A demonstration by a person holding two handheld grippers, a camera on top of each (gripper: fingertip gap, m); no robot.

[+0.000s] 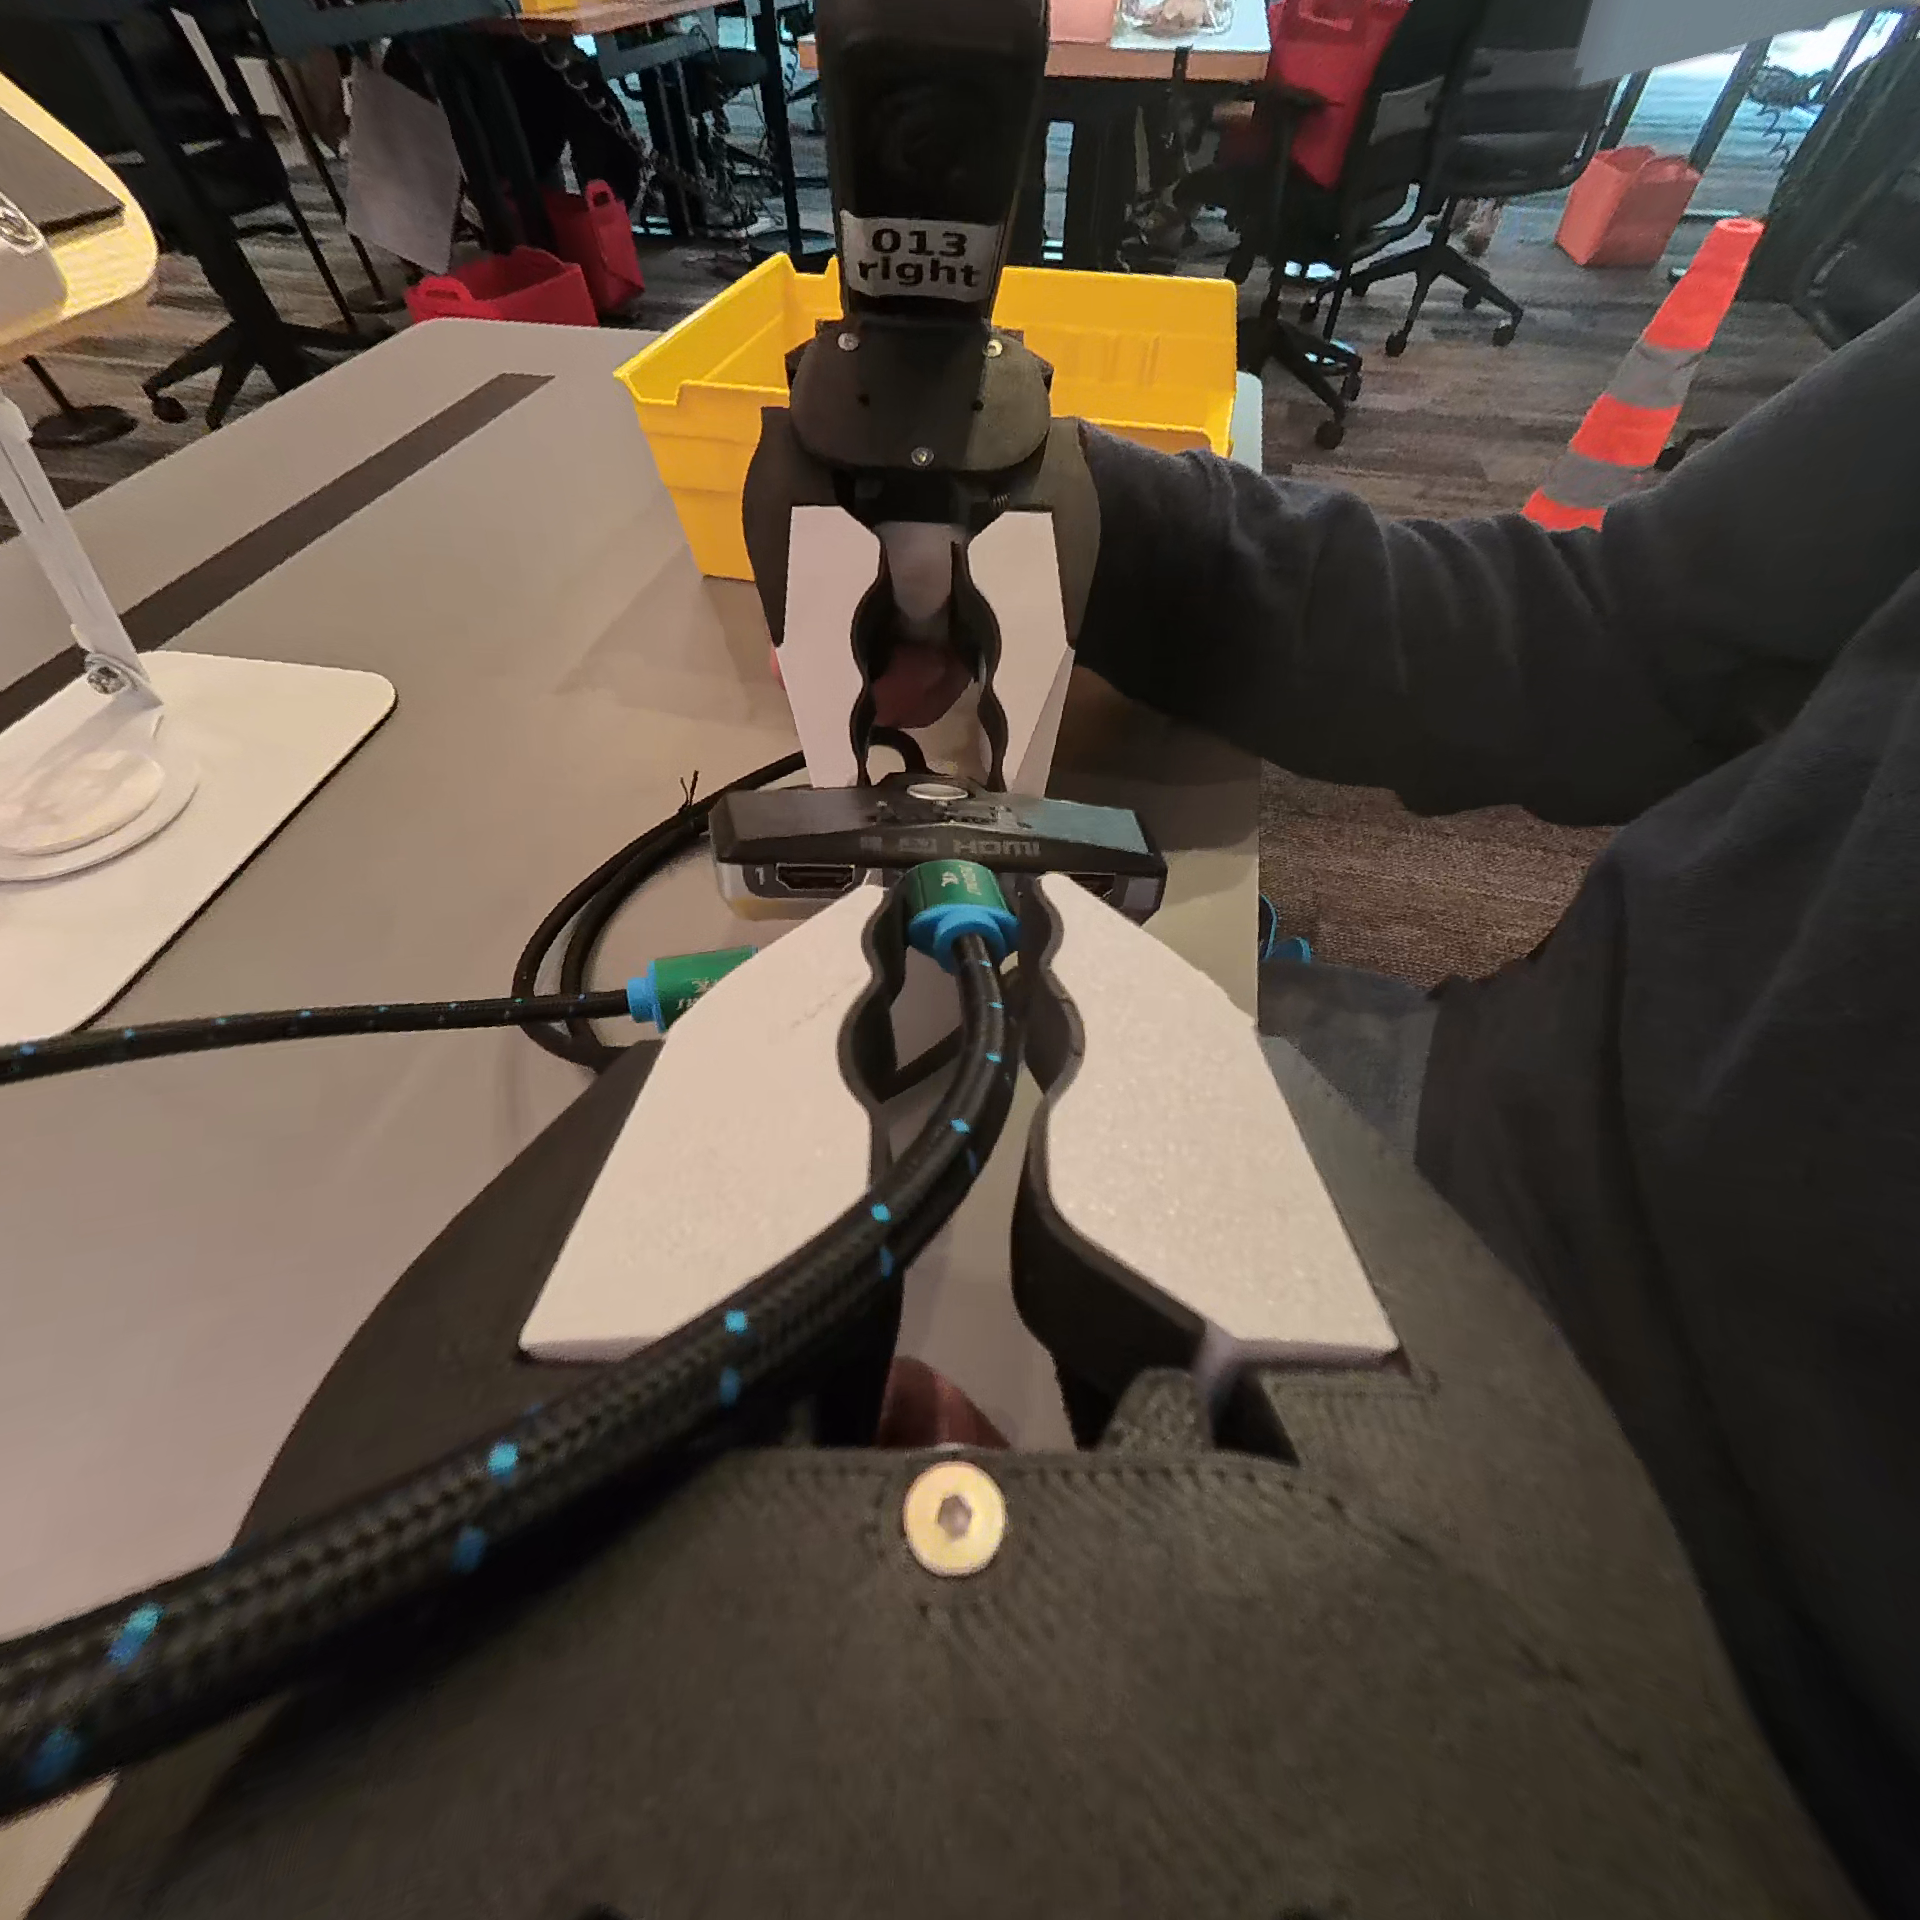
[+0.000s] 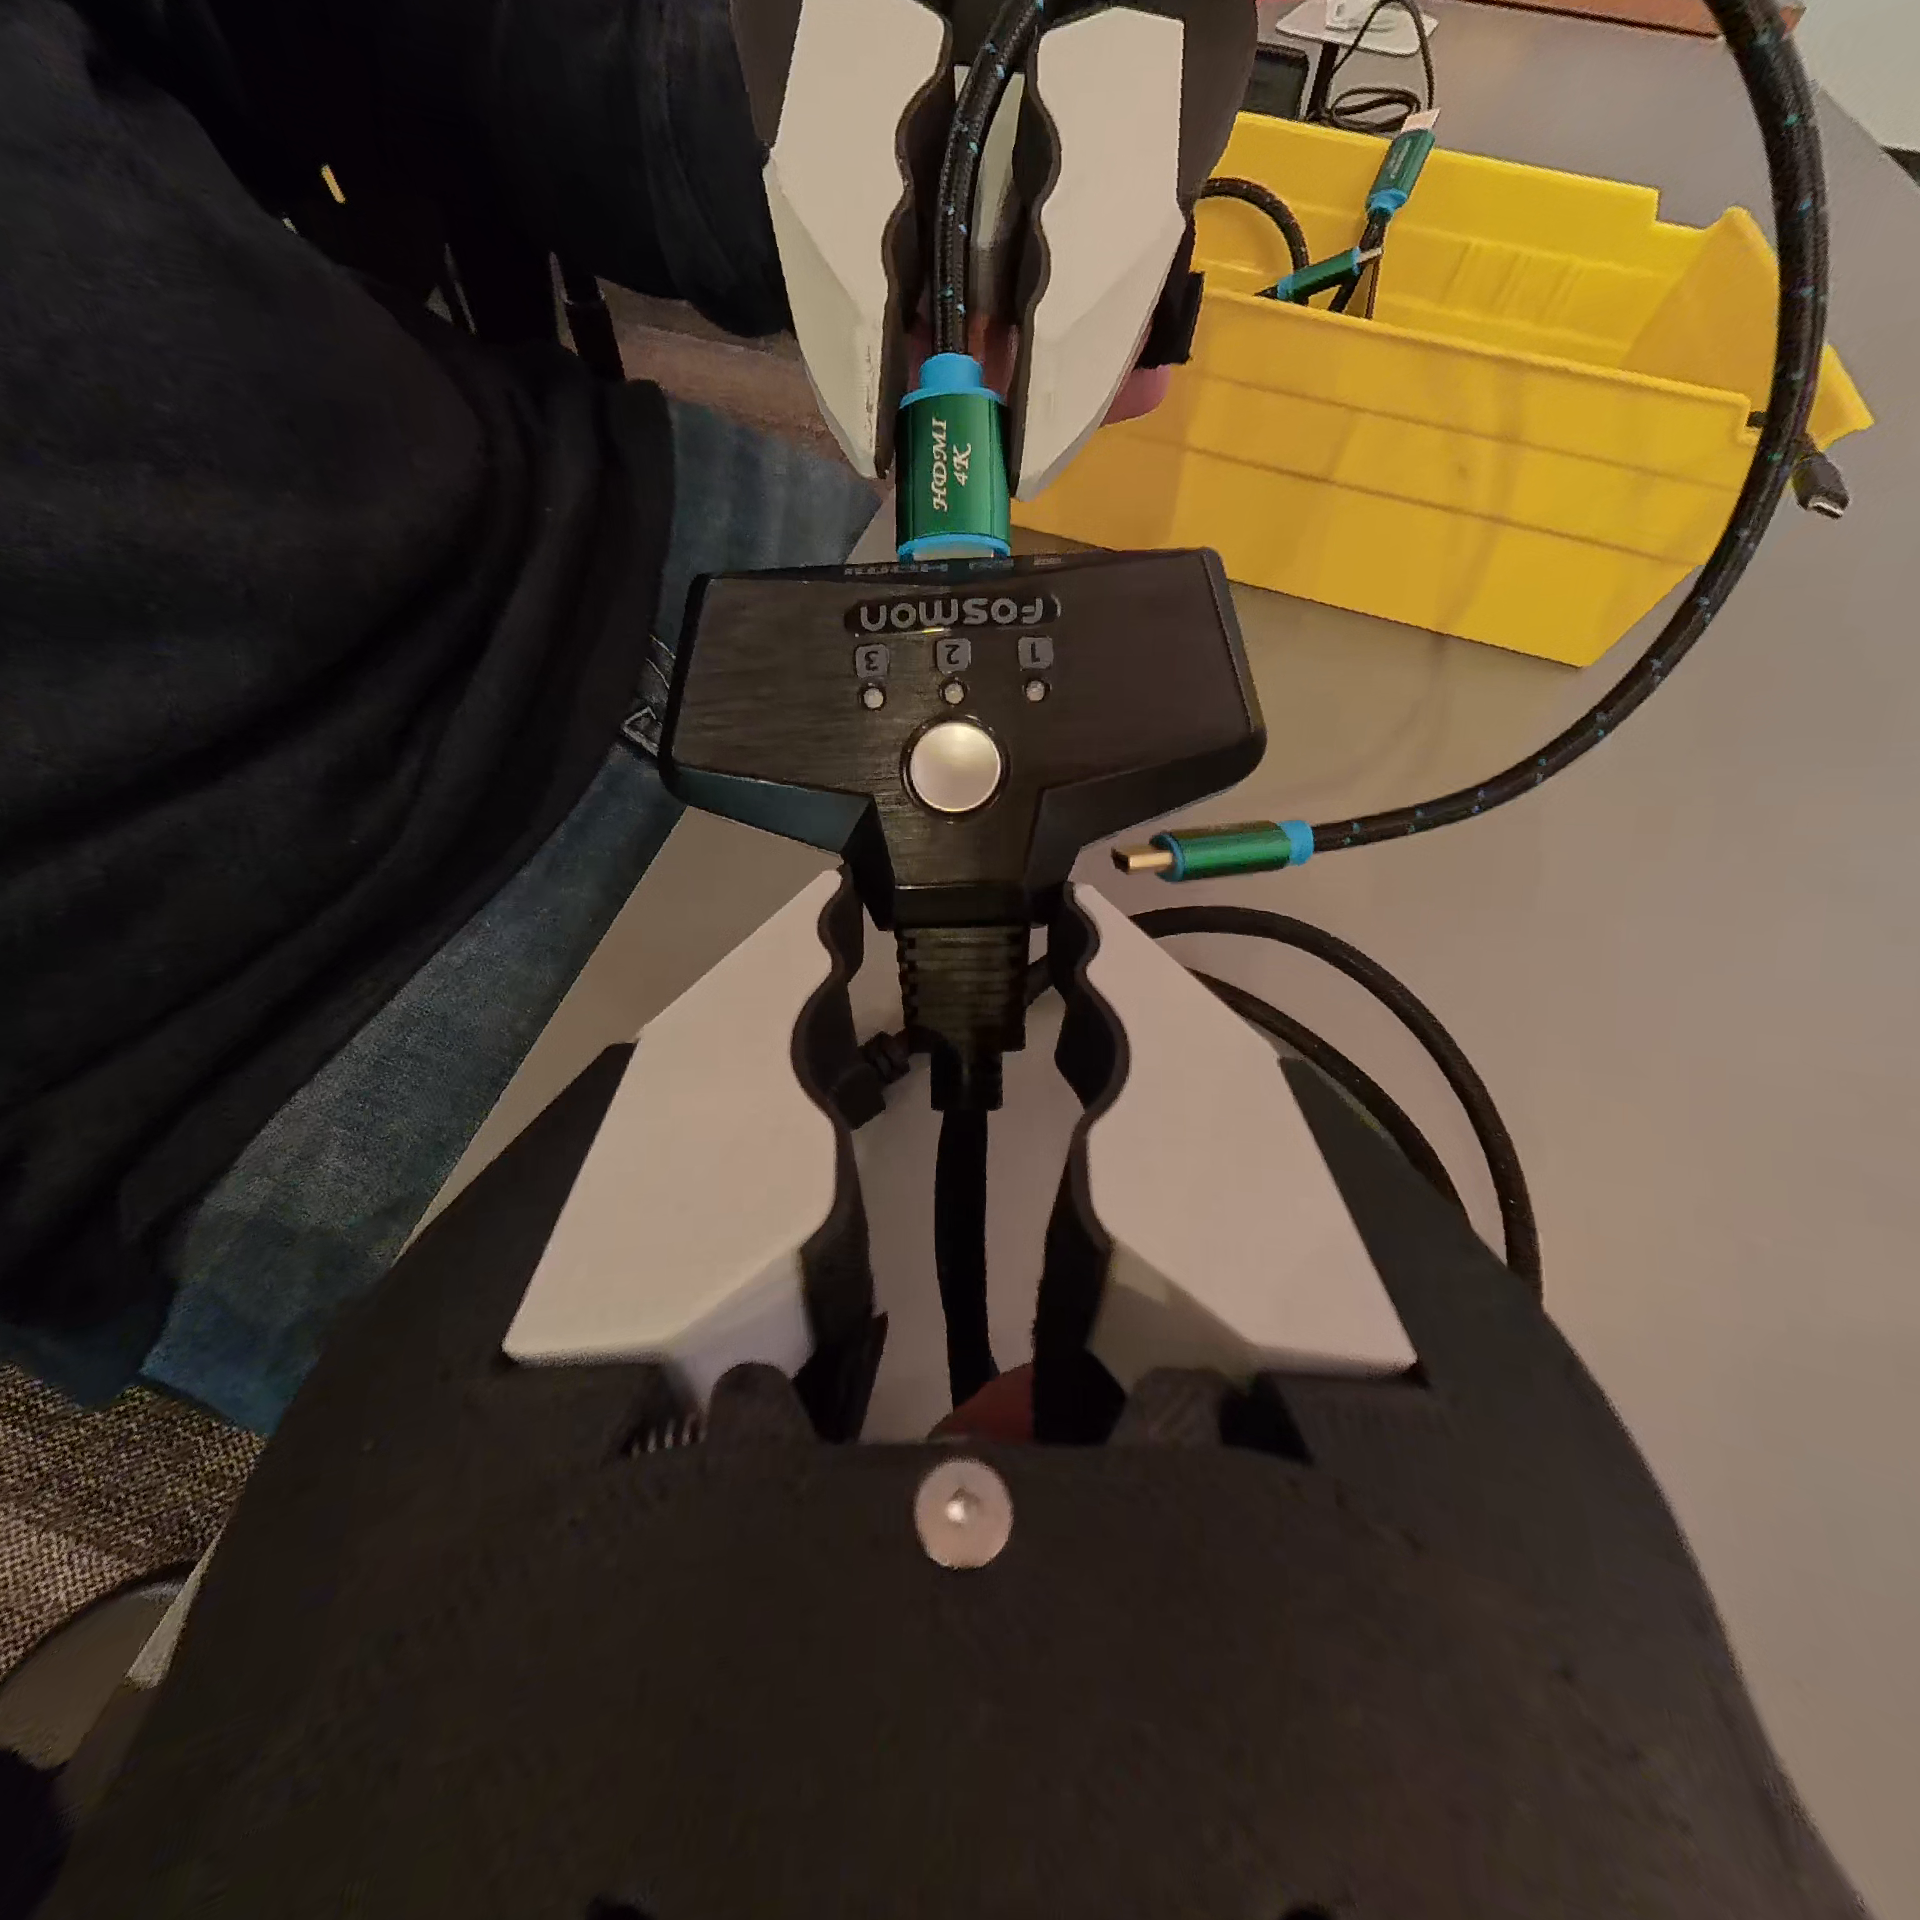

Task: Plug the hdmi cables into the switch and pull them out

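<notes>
1. The switch (image 2: 961, 717) sits at the worktop (image 2: 1558, 1039) edge, and our right gripper (image 2: 961, 925) has its fingers pinching the ribbed tail end to steady it.
2. One green plug (image 2: 951, 473) is in the middle port, looks seated or nearly so. Our left gripper (image 1: 961, 914) has its fingers pressed on that plug's blue collar.
3. A second plug (image 2: 1226, 854) lies loose beside the switch, so we reckon we're partway: more plugging or pulling left.
4. The grippers face each other, roughly level.
</notes>
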